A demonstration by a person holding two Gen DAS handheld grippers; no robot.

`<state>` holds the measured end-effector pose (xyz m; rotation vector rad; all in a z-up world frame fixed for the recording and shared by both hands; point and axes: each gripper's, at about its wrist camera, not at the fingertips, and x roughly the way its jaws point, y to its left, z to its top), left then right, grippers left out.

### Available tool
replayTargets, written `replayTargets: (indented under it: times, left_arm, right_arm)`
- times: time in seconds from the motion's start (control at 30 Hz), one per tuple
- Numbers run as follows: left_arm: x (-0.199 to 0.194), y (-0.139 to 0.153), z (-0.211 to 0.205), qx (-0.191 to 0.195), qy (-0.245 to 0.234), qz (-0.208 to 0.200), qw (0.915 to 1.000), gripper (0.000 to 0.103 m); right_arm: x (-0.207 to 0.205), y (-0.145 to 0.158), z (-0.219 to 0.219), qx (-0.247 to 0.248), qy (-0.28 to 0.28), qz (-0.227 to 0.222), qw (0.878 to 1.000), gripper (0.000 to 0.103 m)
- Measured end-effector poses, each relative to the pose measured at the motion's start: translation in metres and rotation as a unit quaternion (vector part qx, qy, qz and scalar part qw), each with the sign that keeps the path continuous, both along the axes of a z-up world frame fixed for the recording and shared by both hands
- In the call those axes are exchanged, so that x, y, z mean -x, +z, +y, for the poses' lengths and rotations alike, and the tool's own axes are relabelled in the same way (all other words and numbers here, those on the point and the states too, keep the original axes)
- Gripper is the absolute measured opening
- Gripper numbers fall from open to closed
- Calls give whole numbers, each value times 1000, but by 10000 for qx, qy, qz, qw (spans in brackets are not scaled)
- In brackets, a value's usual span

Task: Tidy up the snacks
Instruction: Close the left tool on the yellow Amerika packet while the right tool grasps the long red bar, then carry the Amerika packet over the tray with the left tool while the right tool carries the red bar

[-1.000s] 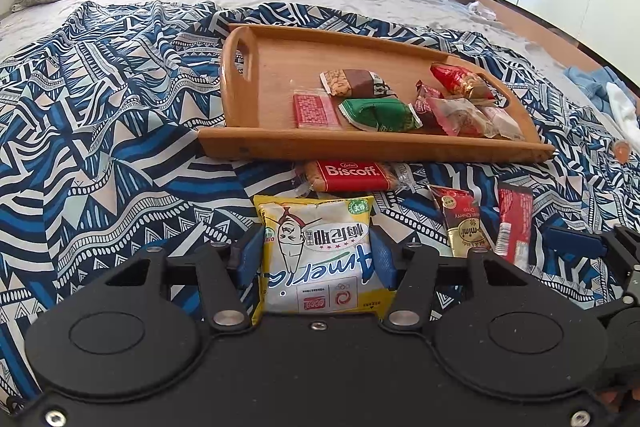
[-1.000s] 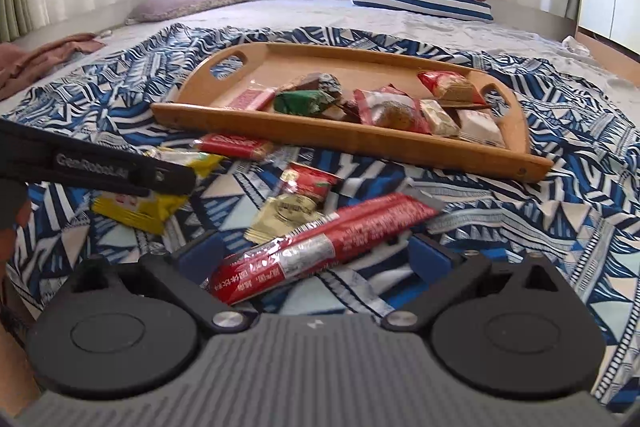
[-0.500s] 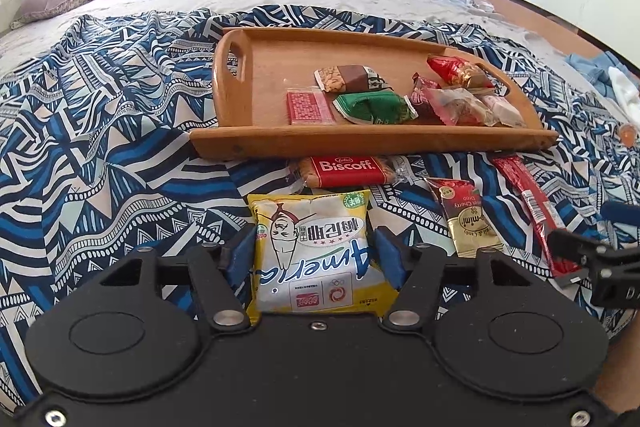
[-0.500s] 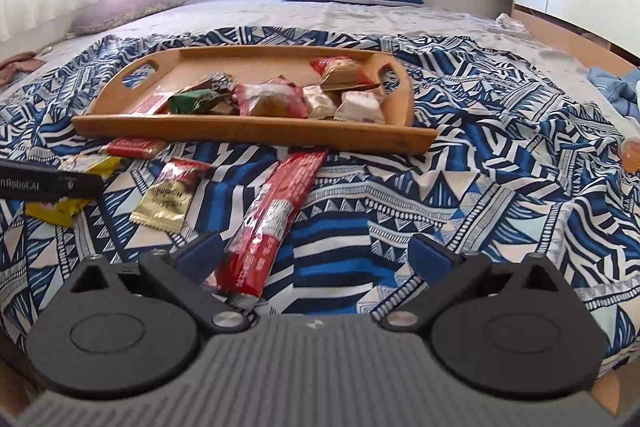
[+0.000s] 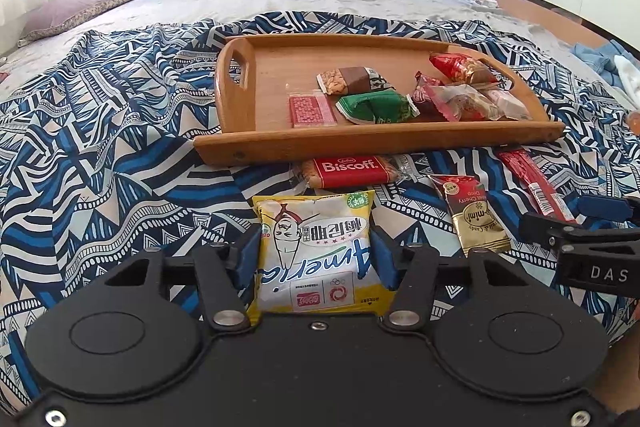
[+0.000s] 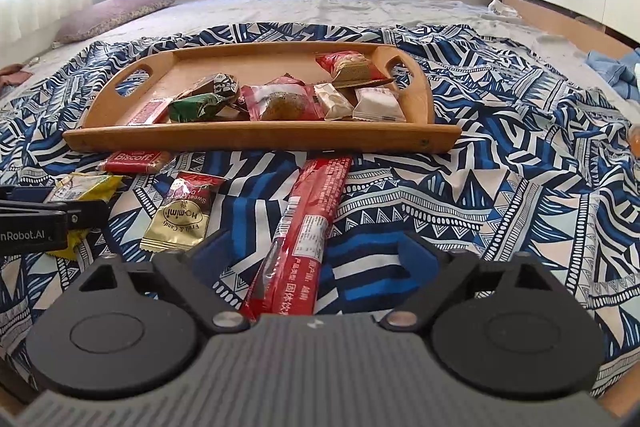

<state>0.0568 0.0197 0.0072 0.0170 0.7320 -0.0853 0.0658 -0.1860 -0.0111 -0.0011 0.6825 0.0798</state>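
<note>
A yellow snack packet [image 5: 316,251] is clamped between the blue pads [image 5: 246,259] of the left gripper [image 5: 314,261], above a blue-and-white patterned blanket [image 5: 100,147]. Just beyond it, a red Biscoff biscuit pack [image 5: 350,171] is seen lying against the near wall of a wooden tray [image 5: 360,145]. Inside the tray, a green wrapped snack [image 5: 376,107], a pink wafer pack [image 5: 311,111] and a brown nut bar [image 5: 352,79] are gathered with other wrapped sweets. To the right on the blanket, a gold candy sachet [image 5: 474,215] and a long red stick pack [image 5: 534,185] are laid, the latter's near end covered by the right gripper [image 5: 580,231].
</note>
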Motion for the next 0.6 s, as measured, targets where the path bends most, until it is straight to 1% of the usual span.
replayTargets:
  times: [0.07, 0.1, 0.17, 0.23, 0.37, 0.47, 0.6]
  left_arm:
    - [1, 1, 0, 9, 17, -10, 10000, 53]
    - [1, 1, 0, 19, 29, -13, 10000, 52]
    - [2, 2, 1, 38, 43, -22, 10000, 52]
    - [3, 3, 1, 73, 44, -22, 10000, 52]
    - [4, 7, 4, 142, 75, -42, 9999, 52]
    - [6, 12, 7, 171, 85, -88, 9998, 52]
    - [7, 20, 10, 174, 119, -171, 9996, 52]
  right_arm:
    - [0, 2, 0, -51, -39, -17, 10000, 81]
    - [0, 3, 0, -56, -63, -25, 10000, 78]
    - [0, 5, -1, -53, -115, -39, 9999, 69]
    - [0, 6, -2, -71, -124, -40, 9999, 53]
    - [2, 8, -1, -36, -58, -78, 9999, 35]
    - [5, 11, 0, 5, -33, -161, 9999, 29]
    - [8, 14, -1, 39, 9, -205, 9998, 27]
